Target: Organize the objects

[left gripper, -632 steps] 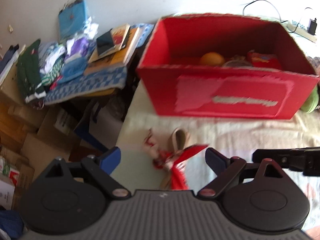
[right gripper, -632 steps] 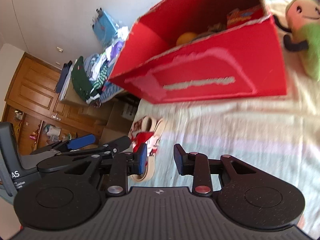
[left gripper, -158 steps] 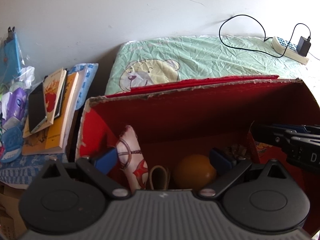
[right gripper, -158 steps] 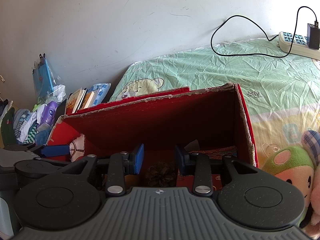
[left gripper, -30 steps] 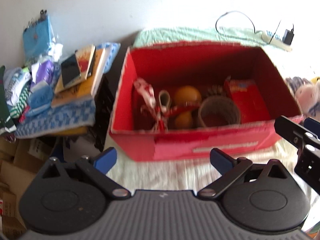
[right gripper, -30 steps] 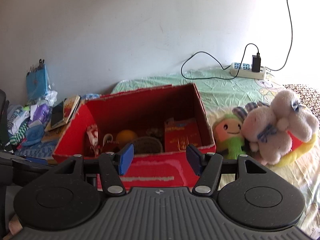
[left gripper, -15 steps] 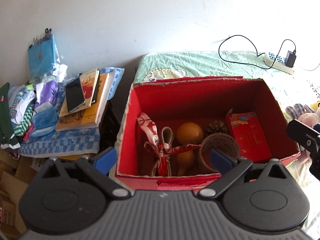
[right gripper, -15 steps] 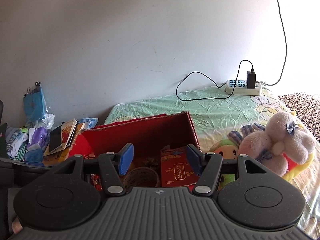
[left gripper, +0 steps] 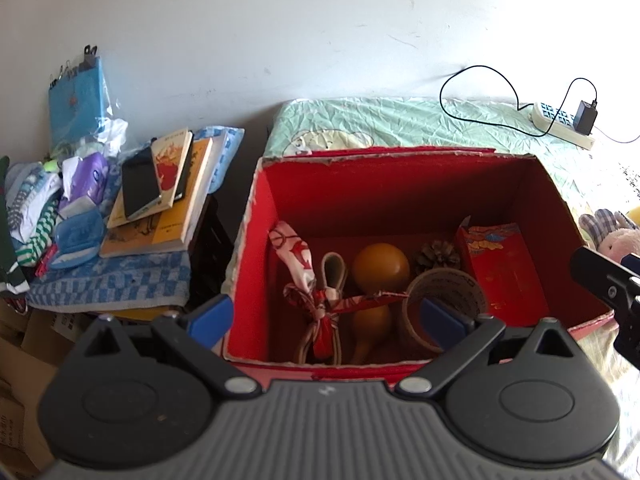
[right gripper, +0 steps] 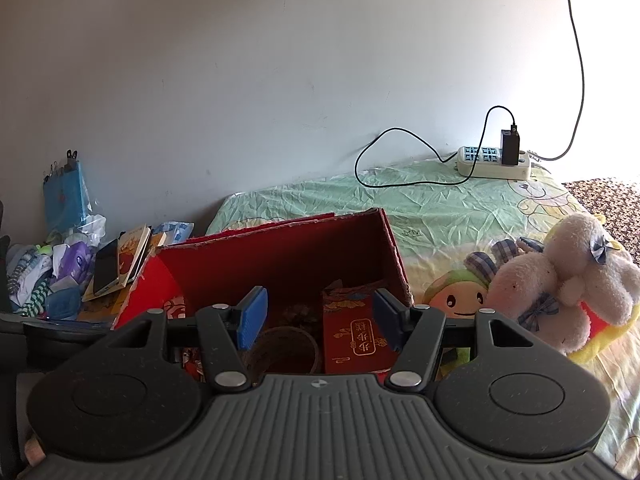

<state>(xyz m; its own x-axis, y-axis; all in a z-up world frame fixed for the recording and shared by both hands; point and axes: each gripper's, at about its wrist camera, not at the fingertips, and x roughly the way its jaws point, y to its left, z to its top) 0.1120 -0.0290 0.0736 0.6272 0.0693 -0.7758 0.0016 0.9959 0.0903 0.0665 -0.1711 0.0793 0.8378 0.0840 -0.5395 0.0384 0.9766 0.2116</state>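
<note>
Left wrist view shows the red box on the bed gathering gourd, tape roll and red packet at twelve o'clock, so the left gripper and right gripper hover wide and empty.

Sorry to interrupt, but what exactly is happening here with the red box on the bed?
A person holds a gripper in each hand above the open red box on the bed. The left gripper and right gripper are both open and hold nothing. In the box lie a knotted red-and-white cloth, a gourd, a pine cone, a tape roll and a red packet. Two plush toys sit beside it.
</note>
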